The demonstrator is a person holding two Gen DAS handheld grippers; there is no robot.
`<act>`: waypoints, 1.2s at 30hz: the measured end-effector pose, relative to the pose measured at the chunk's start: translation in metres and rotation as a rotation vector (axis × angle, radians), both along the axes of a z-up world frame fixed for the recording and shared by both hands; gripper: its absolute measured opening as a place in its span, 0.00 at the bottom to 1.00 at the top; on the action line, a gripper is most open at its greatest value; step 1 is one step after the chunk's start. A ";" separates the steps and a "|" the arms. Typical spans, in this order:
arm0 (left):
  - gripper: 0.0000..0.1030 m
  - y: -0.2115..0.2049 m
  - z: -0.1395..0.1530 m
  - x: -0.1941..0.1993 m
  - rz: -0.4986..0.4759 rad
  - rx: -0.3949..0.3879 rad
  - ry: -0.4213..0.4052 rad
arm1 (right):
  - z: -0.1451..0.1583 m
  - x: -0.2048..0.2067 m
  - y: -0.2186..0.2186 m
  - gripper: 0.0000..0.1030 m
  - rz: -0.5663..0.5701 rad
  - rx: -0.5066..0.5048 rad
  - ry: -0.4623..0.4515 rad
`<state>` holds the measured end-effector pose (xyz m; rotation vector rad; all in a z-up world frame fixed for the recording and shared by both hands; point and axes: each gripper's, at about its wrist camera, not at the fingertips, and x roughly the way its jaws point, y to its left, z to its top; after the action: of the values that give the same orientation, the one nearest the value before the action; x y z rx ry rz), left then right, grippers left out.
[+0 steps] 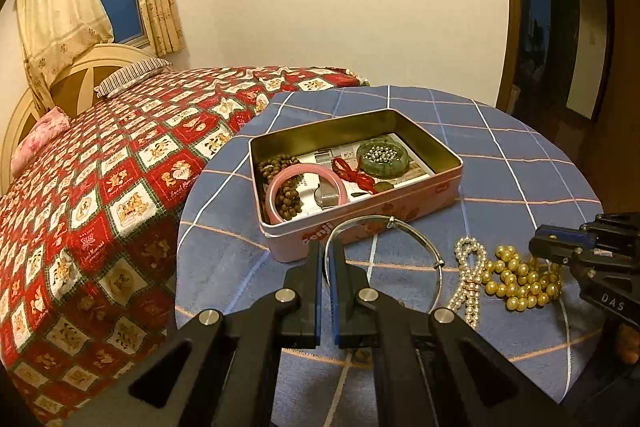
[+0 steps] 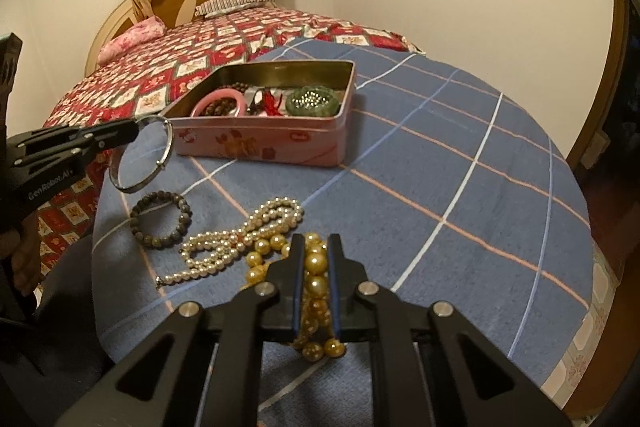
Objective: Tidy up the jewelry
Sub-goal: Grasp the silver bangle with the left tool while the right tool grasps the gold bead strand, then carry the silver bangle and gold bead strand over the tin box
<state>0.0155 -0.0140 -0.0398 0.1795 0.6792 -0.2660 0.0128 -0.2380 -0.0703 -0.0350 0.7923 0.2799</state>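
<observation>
Left claw (image 1: 327,247) is clamped shut on the thin silver bangle (image 1: 416,243), which hangs lifted off the cloth w/ its hoop swung out toward 2 o'clock of the tips in the left wrist view. Right claw (image 2: 316,247) has its pads pressed on the gold bead strand (image 2: 316,283), gripping it where it lies heaped on the tabletop (image 2: 460,163); beads spill out below and to 9 o'clock of the tips. Key relation for the next move, as I judge it: the pink tin (image 1: 360,223) sits dead ahead at 12 o'clock of the left claw, just beyond the bangle, long axis running roughly 8-to-2 in that view, so the left hand is the nearer one and needs only to carry up and fwd over the near wall. From the right claw the tin (image 2: 260,143) lies farther, approx 11 o'clock. Inside are a pink bangle (image 1: 276,195), brown wood beads (image 1: 276,163), red cord (image 1: 352,173), green dish of small silver balls (image 1: 382,157). Outward: white pearl strand (image 2: 236,243) at 10 o'clock of the right claw, touching the gold beads, dark bead bracelet (image 2: 160,223) past it; bed w/ red quilt (image 1: 100,187) beyond.
</observation>
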 end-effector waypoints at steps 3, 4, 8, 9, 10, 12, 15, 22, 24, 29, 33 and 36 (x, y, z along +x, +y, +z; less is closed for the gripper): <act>0.02 0.001 0.004 0.000 0.002 -0.008 -0.003 | 0.008 -0.002 -0.001 0.12 -0.007 0.006 -0.025; 0.02 0.002 0.005 0.000 0.001 -0.008 -0.005 | 0.011 -0.003 -0.001 0.12 -0.008 0.007 -0.032; 0.02 0.006 0.017 0.001 0.011 -0.017 -0.030 | 0.029 -0.003 0.001 0.12 -0.001 0.007 -0.070; 0.02 0.007 0.019 0.002 0.012 -0.017 -0.034 | 0.033 -0.004 0.002 0.12 0.002 0.007 -0.081; 0.02 0.008 0.021 0.003 0.013 -0.017 -0.040 | 0.037 -0.004 0.002 0.12 0.004 0.006 -0.090; 0.02 0.011 0.027 0.005 0.016 -0.018 -0.053 | 0.046 -0.003 0.005 0.12 0.010 0.001 -0.111; 0.02 0.012 0.034 0.009 0.017 -0.016 -0.067 | 0.057 -0.001 0.008 0.12 0.019 -0.006 -0.136; 0.02 0.011 0.047 0.020 0.009 -0.015 -0.084 | 0.079 0.007 0.013 0.12 0.036 -0.021 -0.188; 0.02 0.011 0.049 0.023 0.008 -0.009 -0.088 | 0.086 0.011 0.014 0.12 0.043 -0.023 -0.201; 0.02 0.013 0.055 0.032 0.015 0.003 -0.100 | 0.100 0.022 0.020 0.12 0.061 -0.031 -0.228; 0.02 0.015 0.061 0.041 0.021 0.009 -0.114 | 0.107 0.030 0.024 0.12 0.072 -0.040 -0.244; 0.02 0.014 0.064 0.048 0.023 0.016 -0.120 | 0.113 0.040 0.029 0.12 0.082 -0.040 -0.252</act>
<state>0.0638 0.0005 0.0246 0.2010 0.5644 -0.2256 0.0530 -0.2087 0.0426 -0.1380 0.5469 0.3303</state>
